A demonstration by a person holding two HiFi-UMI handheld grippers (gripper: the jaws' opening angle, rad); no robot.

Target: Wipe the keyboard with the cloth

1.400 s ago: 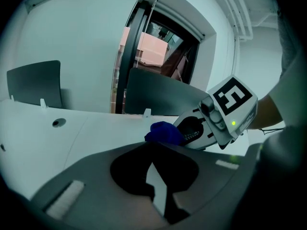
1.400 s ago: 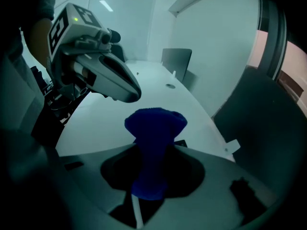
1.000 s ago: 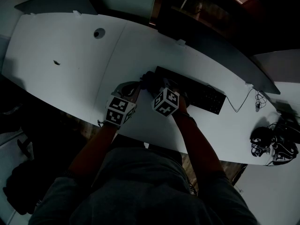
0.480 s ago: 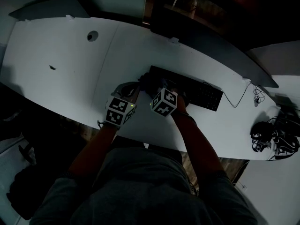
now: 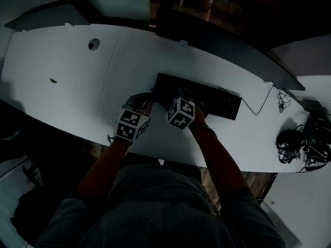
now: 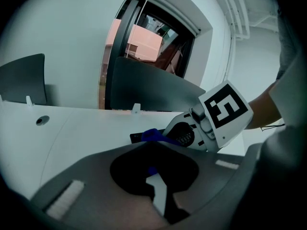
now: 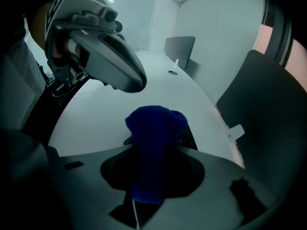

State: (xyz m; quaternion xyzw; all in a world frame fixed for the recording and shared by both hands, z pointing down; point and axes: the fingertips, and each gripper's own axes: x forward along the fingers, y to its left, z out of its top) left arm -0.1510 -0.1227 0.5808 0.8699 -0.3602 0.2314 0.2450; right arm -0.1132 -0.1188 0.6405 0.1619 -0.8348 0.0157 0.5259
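A black keyboard [image 5: 207, 100] lies on the white desk [image 5: 77, 81]. My right gripper [image 5: 168, 96] is over the keyboard's left end, shut on a blue cloth [image 7: 153, 143] that bulges out past the jaws, above the keys [image 7: 188, 137]. My left gripper [image 5: 144, 103] is just left of it, beside the keyboard's left end, and its jaws look shut with nothing in them. In the left gripper view the cloth [image 6: 151, 135] and the keyboard's end [image 6: 136, 138] show past my left gripper [image 6: 152, 145], beside the right gripper's marker cube [image 6: 225, 110].
The keyboard's cable [image 5: 264, 105] runs right toward a pile of headphones and wires [image 5: 302, 151]. A round grommet hole [image 5: 93, 44] is at the desk's far left. Dark chair backs [image 5: 46, 17] stand behind the desk. The person's body is at the near edge.
The head view has shifted, so the desk and keyboard sit further left in the picture. Both grippers stay at the keyboard's left end, with the right one a little further along it.
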